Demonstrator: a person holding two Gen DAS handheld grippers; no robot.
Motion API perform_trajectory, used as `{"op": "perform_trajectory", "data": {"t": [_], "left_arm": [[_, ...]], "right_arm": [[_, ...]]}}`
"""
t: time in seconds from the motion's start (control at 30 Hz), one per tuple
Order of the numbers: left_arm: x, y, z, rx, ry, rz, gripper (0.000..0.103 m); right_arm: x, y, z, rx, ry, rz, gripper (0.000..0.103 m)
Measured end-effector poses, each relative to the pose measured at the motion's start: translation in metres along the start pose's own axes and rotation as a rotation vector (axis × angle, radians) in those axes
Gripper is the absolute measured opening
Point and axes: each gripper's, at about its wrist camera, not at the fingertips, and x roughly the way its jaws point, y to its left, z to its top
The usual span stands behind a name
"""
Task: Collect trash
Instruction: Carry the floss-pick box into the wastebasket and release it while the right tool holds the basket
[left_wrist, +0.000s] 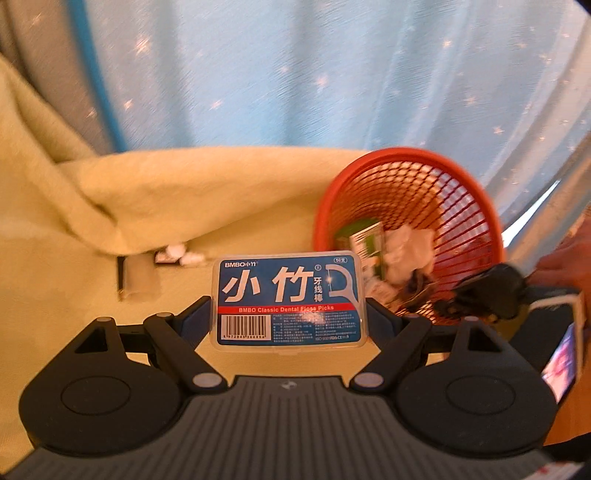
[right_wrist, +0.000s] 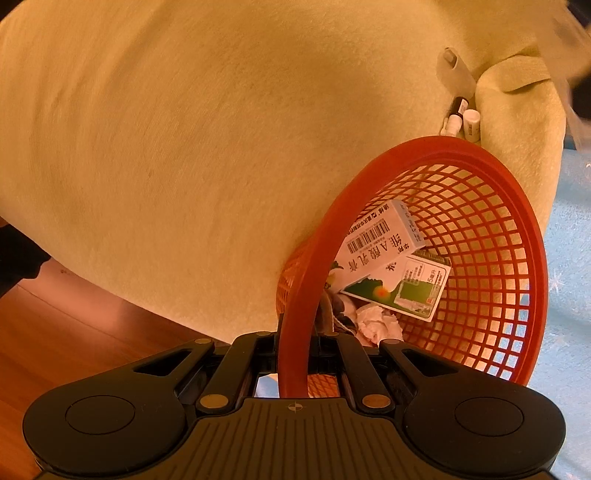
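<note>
My left gripper (left_wrist: 289, 314) is shut on a clear plastic box of dental floss picks (left_wrist: 288, 299) with a blue label, held above the pale yellow blanket (left_wrist: 221, 192). To its right the red mesh basket (left_wrist: 476, 192) holds a green and white carton (left_wrist: 364, 240) and crumpled tissue (left_wrist: 410, 251). My right gripper (right_wrist: 293, 354) is shut on the red basket's rim (right_wrist: 295, 317), tilting the basket (right_wrist: 480, 280). Inside lie a white and blue carton (right_wrist: 380, 236), a green carton (right_wrist: 406, 291) and crumpled tissue (right_wrist: 376, 321).
Small white tubes and bottles (right_wrist: 463, 118) lie in a fold of the blanket (right_wrist: 184, 147). A blue starred curtain (left_wrist: 332, 74) hangs behind. Wooden floor (right_wrist: 55, 332) shows at lower left. A hand (left_wrist: 565, 262) holds the other gripper (left_wrist: 491, 291) at right.
</note>
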Motion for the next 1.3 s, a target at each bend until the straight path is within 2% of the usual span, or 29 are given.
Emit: {"op": "perform_trajectory", "data": {"t": [0.43, 0.63, 1.3], "left_arm": [[0.009, -0.039, 0.034, 0.096, -0.021, -0.094, 0.083], [0.018, -0.054, 0.039, 0.132, -0.013, -0.127, 0.083], [0.035, -0.068, 0.049, 0.149, 0.003, -0.153, 0.083]], "right_arm": [[-0.001, 0.002, -0.001, 0.005, -0.009, -0.001, 0.001], [-0.003, 0.000, 0.000, 0.007, -0.011, 0.000, 0.001], [-0.005, 0.000, 0.001, 0.011, -0.012, 0.002, 0.001]]}}
